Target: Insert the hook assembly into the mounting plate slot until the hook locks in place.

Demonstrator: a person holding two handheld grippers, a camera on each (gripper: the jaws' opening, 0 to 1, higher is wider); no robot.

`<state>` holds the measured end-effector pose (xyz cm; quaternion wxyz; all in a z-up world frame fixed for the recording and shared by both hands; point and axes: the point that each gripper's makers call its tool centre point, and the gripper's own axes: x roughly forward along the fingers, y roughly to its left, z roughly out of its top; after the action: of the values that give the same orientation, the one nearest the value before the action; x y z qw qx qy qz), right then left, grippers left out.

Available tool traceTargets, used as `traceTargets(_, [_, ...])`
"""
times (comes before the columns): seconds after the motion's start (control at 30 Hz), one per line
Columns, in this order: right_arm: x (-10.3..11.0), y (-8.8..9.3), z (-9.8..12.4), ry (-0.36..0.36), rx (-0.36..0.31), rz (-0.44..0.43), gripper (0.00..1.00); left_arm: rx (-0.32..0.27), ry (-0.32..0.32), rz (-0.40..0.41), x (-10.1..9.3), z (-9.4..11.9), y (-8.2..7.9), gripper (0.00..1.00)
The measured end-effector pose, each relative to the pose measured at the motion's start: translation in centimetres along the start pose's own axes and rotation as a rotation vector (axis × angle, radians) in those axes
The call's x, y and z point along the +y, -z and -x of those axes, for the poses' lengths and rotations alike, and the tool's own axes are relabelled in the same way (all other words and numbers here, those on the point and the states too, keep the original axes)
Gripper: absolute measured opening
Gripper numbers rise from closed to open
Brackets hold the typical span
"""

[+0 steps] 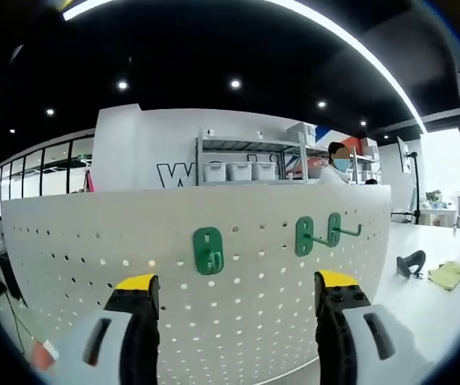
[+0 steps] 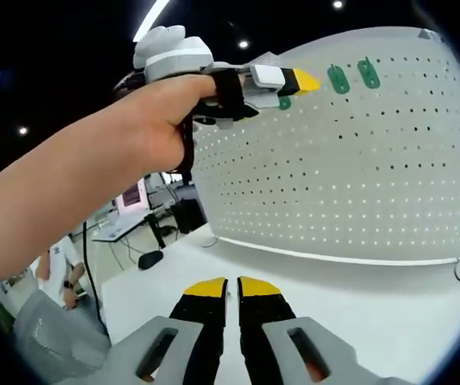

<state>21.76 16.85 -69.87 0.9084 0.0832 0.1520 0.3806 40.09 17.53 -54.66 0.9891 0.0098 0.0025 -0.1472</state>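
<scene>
My left gripper (image 1: pixel 238 301) raised and level, yellow-tipped jaws spread wide apart, my left hand (image 2: pixel 145 120) wrapped around its handle with the forearm stretched out bare, my right gripper (image 2: pixel 231 293) held low, jaws closed together, gripping nothing

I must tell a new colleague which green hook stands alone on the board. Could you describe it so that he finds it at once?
Look at the white pegboard standing upright on the white table. Three green hooks hang in a row near its top edge. The lone hook is the leftmost, apart from the close pair on the right, and its prong points toward the viewer, while theirs show as long arms.
</scene>
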Motion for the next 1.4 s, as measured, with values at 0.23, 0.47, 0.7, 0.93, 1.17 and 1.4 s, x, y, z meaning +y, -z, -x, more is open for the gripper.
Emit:
traceTargets(0.23, [0.2, -0.6, 0.1, -0.002, -0.024, 0.013, 0.17, 0.003, 0.001, 0.003, 0.2, 0.3, 0.4, 0.81])
traceTargets(0.47, [0.0, -1.2, 0.2, 0.014, -0.044, 0.034, 0.33, 0.007, 0.007, -0.001, 0.2, 0.5, 0.6, 0.81])
traceTargets(0.7, [-0.5, -1.7, 0.3, 0.046, -0.056, 0.063, 0.63, 0.012, 0.012, -0.004, 0.3, 0.8, 0.8, 0.81])
traceTargets(0.93, [-0.8, -2.0, 0.4, 0.082, -0.065, 0.089, 0.86, 0.021, 0.013, -0.005, 0.5, 1.2, 1.3, 0.8])
traceTargets(1.17, [-0.7, -3.1, 0.8, 0.096, -0.109, 0.126, 0.99, 0.015, 0.014, -0.013, 0.6, 1.8, 0.9, 0.8])
traceTargets(1.4, [-0.3, -3.2, 1.3, 0.099, -0.111, 0.164, 1.0, 0.018, 0.018, -0.018, 0.5, 2.5, 1.2, 0.79])
